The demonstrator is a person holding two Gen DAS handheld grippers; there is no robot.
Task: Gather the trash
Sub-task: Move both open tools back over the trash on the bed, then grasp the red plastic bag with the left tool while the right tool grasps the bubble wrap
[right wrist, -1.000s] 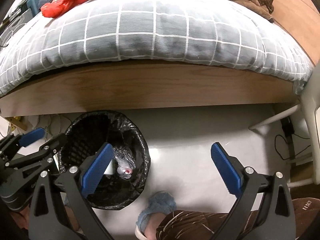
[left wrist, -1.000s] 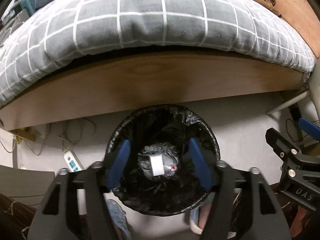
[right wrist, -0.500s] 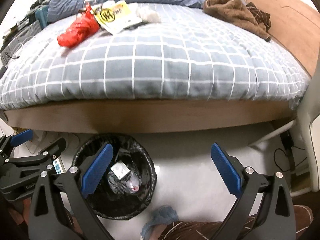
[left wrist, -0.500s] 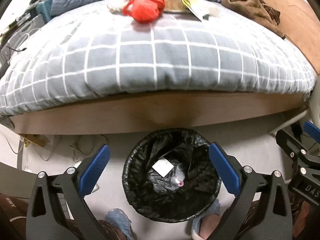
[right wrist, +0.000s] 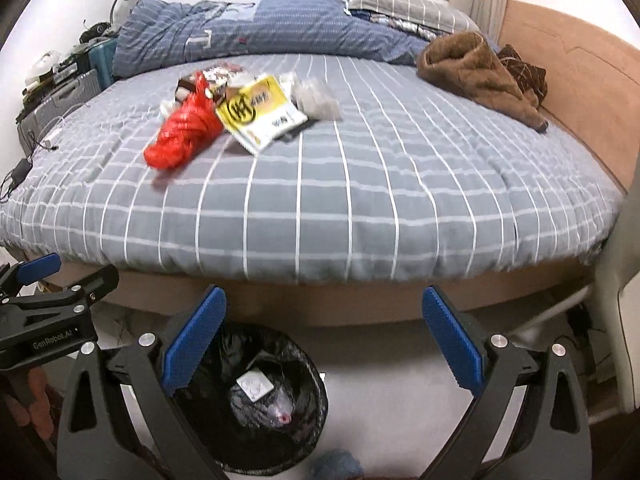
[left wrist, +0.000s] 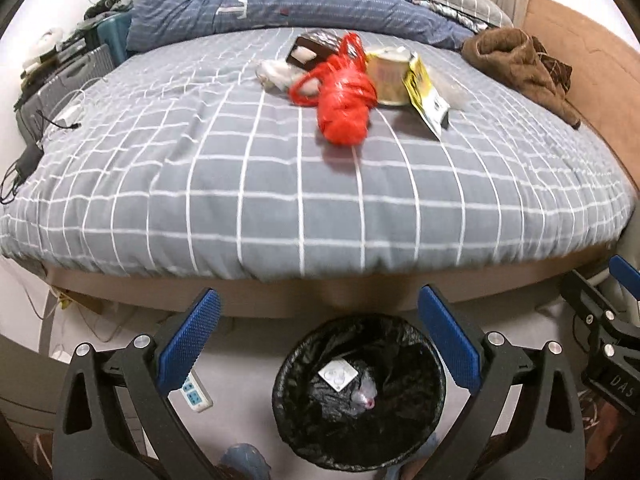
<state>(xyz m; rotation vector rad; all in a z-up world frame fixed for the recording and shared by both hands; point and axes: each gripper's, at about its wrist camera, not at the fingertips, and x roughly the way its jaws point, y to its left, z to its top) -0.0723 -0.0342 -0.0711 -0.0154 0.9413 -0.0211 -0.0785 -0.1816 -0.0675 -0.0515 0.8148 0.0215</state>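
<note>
A black-lined trash bin point(left wrist: 424, 364) stands on the floor by the bed, holding a white square wrapper point(left wrist: 338, 375) and clear plastic. It also shows in the right wrist view point(right wrist: 308, 376). On the grey checked bed lie a red plastic bag point(left wrist: 344, 100), a round tin point(left wrist: 386, 76), a yellow packet point(right wrist: 258, 114), a dark wrapper point(left wrist: 316, 50) and white scraps. My left gripper point(left wrist: 318, 344) is open and empty above the bin. My right gripper point(right wrist: 324, 344) is open and empty over the floor right of the bin.
A brown garment point(right wrist: 476, 72) lies at the bed's right by the wooden headboard point(right wrist: 580, 80). A blue duvet point(left wrist: 280, 12) is bunched at the back. A power strip point(left wrist: 194, 390) and cables lie on the floor at left. Slippered feet show at the bottom.
My left gripper opened wide and a white wrapper dropped into the bin. Both grippers have risen and tilted up, so the bed top and its trash came into view.
</note>
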